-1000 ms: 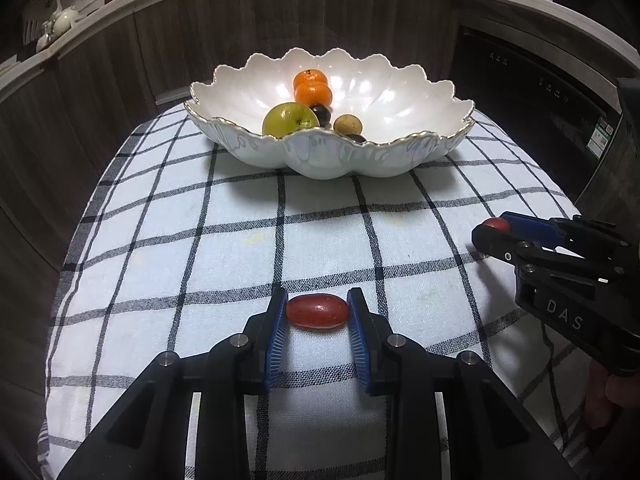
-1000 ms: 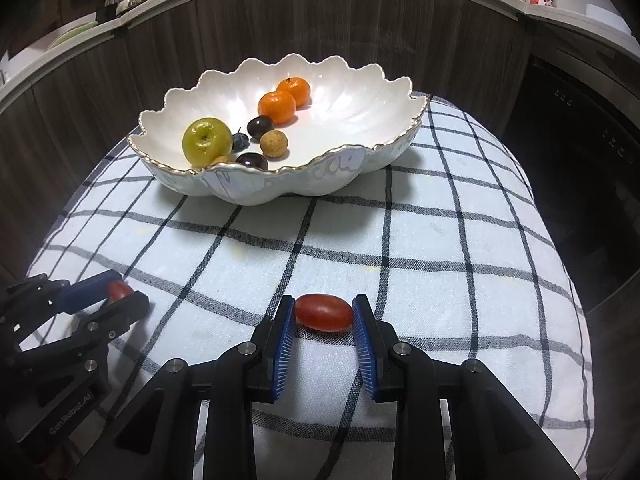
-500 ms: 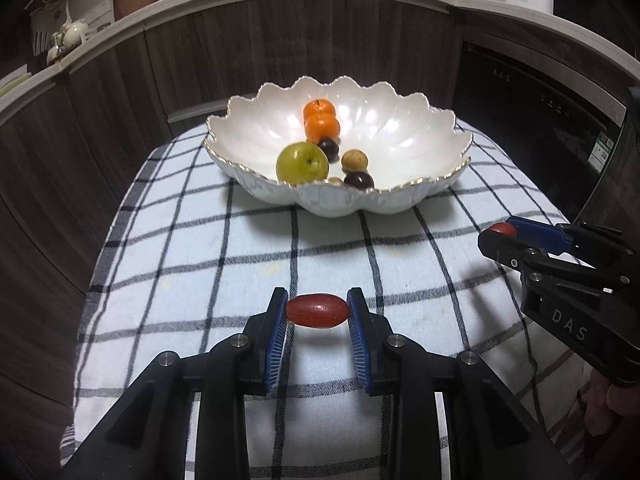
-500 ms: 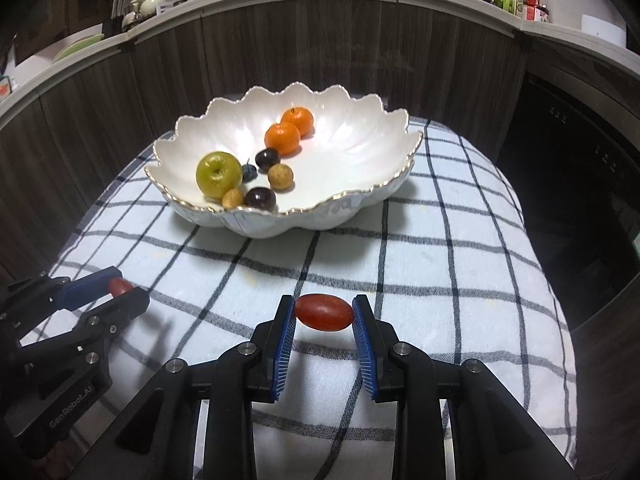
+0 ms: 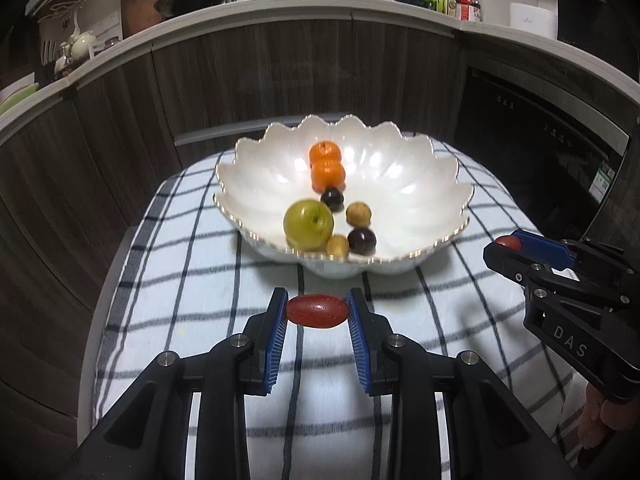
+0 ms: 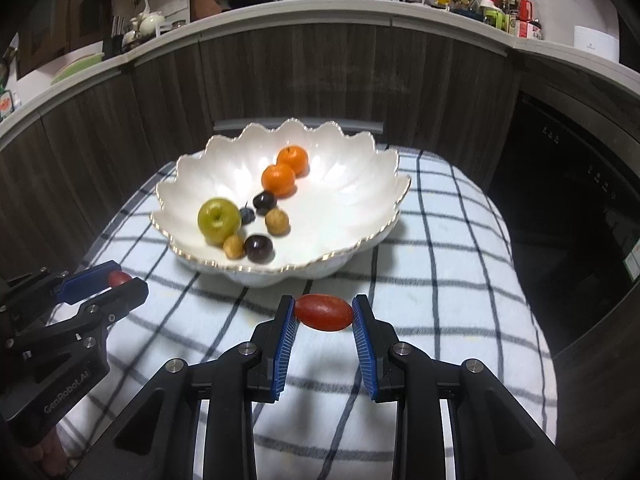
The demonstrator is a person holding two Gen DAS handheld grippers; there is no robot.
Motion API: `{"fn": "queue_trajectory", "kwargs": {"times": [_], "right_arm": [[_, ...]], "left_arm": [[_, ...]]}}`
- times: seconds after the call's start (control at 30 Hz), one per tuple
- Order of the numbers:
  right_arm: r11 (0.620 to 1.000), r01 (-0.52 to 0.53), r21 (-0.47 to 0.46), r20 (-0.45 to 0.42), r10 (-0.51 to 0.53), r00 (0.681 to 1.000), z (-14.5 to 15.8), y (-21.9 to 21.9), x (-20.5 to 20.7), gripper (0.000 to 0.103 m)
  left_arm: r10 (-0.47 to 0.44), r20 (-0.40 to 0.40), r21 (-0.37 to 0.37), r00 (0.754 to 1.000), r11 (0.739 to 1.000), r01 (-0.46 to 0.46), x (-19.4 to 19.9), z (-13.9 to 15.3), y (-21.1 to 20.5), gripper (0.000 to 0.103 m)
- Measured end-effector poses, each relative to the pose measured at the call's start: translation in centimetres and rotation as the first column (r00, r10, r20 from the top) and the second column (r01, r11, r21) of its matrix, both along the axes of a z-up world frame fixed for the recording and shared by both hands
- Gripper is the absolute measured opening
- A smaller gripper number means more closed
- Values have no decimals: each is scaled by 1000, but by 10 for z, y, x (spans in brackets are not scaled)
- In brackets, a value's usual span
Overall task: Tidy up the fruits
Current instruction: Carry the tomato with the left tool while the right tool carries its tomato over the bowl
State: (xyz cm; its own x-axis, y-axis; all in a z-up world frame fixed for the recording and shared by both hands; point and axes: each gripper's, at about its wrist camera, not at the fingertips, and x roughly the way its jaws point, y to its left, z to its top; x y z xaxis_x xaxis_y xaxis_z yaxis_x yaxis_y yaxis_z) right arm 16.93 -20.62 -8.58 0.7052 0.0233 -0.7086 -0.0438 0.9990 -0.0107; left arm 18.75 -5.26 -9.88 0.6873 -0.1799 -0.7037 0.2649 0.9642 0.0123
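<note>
The left gripper (image 5: pixel 317 312) holds a red oblong tomato (image 5: pixel 317 311) between its blue pads, lifted clear of the checked cloth (image 5: pixel 192 280) that covers the surface. The right gripper (image 6: pixel 323 314) grips a second red tomato (image 6: pixel 324 313) the same way, on the right of the scene. Beyond both, at the far end of the cloth, the scalloped white bowl (image 6: pixel 360 184) contains a green apple (image 6: pixel 217 219), two oranges (image 6: pixel 279 179), dark plums and small brown fruits.

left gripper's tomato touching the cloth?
Apart. In the left wrist view the tomato hangs clamped between the left gripper's fingers, clear of the cloth. The right wrist view also shows it held above the cloth.
</note>
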Motion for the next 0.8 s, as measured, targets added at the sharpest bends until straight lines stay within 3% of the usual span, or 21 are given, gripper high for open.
{"fn": "queue_trajectory", "kwargs": {"times": [0.8], "right_arm": [[1000, 28, -12, 91, -27, 996, 36, -8, 48, 31]], "left_arm": [[29, 55, -18, 998, 999, -28, 60, 31, 1, 30]]}}
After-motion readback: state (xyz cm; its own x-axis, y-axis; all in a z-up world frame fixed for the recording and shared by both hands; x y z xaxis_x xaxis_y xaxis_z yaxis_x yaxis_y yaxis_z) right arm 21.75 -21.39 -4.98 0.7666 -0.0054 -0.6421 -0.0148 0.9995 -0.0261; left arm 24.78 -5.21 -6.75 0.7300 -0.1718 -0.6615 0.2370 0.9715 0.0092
